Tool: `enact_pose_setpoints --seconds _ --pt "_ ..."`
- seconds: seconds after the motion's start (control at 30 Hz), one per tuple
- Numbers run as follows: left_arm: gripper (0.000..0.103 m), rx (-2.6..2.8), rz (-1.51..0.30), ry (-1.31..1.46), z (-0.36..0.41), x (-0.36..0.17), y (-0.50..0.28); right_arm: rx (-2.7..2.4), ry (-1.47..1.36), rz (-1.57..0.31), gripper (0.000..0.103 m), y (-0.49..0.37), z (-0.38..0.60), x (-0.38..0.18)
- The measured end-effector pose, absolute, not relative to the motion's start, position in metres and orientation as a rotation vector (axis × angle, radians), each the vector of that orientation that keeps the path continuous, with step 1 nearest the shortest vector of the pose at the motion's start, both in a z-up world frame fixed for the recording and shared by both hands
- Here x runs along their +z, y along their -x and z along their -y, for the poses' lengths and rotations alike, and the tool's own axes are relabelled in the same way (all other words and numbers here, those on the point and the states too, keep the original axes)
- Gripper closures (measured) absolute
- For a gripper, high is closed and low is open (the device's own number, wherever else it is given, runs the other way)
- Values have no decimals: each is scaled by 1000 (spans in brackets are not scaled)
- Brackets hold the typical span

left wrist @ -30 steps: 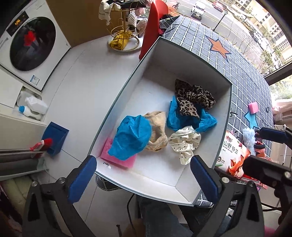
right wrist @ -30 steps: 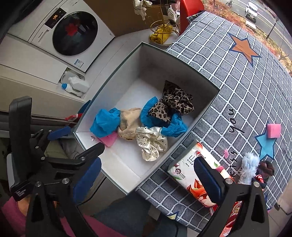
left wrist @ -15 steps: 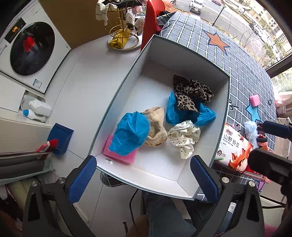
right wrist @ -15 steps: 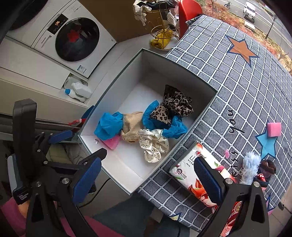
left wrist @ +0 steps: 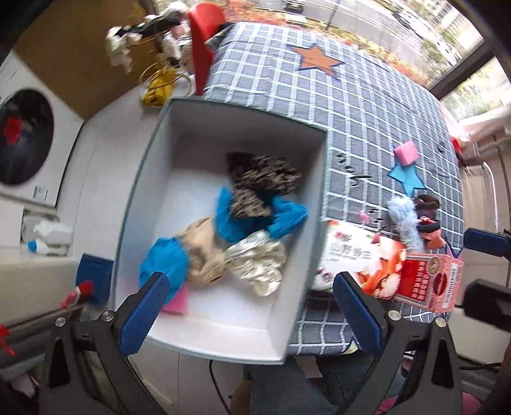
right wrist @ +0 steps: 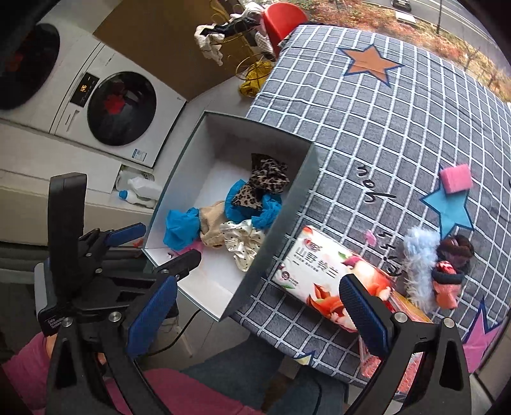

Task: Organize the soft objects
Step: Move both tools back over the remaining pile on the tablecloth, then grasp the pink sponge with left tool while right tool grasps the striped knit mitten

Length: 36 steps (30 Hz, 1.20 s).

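Note:
A white box [left wrist: 223, 335] [right wrist: 207, 306] holds several soft items: a leopard-print scrunchie [left wrist: 262, 182] [right wrist: 265, 182], blue cloths [left wrist: 166, 261] [right wrist: 182, 226], a beige cloth [left wrist: 204, 249], a cream dotted scrunchie [left wrist: 258, 258] [right wrist: 242, 239] and a pink sponge [left wrist: 175, 303]. On the checked cloth [right wrist: 383, 127] lie a tissue pack [right wrist: 329, 281], a fluffy light-blue scrunchie [right wrist: 418, 258], dark and pink hair ties [right wrist: 450, 265] and a pink sponge [right wrist: 456, 182]. My left gripper [left wrist: 249, 313] is open and empty above the box's near edge. My right gripper [right wrist: 255, 316] is open and empty near the tissue pack.
A washing machine [right wrist: 121, 108] stands at the left with bottles [right wrist: 137, 191] below it. A gold wire stand with cloths [right wrist: 242, 64] and a red chair [right wrist: 281, 16] are at the back. A red snack packet [left wrist: 428, 281] lies beside the tissue pack.
Both grippers have pulled back and swung right; the box and its contents sit further left in each view. The jaws stay open. Nothing was picked up.

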<state>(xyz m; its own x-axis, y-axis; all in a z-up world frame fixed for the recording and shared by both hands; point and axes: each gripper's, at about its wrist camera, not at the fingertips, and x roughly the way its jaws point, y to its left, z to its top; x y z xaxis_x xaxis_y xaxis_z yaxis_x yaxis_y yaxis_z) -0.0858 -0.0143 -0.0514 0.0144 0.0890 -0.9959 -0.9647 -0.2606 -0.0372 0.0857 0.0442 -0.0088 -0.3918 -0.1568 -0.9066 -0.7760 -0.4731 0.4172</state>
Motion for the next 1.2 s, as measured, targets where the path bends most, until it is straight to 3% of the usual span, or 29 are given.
enact_pose_setpoints --seconds 0.23,0.47,0.77,1.0,1.03,1.07,1.17,1.2 --pt "0 1260 -1033 1318 -41 -56 25 1673 1165 -1306 1 -214 -100 -3" --pt "0 1194 -1094 1322 -76 -66 -27 1334 1075 -1494 1 -312 -131 -94" --pt "0 1198 -1216 1311 -98 -80 -56 1308 1130 -1539 1 -295 -165 -183" --pt "0 1197 -1259 1270 -140 -91 -78 1313 1223 -1539 1 -278 -166 -218" --pt "0 1196 -1264 1253 -149 -94 -84 1321 1216 -1553 9 -279 -165 -219" --pt "0 1194 -1266 1243 -157 -97 -88 1327 1217 -1565 25 -279 -164 -221" --pt "3 1180 -1275 1241 -186 -116 -104 1353 1214 -1579 46 -283 -161 -223" --pt "4 1170 -1276 1262 -195 -124 -108 1369 1202 -1584 49 -286 -160 -223"
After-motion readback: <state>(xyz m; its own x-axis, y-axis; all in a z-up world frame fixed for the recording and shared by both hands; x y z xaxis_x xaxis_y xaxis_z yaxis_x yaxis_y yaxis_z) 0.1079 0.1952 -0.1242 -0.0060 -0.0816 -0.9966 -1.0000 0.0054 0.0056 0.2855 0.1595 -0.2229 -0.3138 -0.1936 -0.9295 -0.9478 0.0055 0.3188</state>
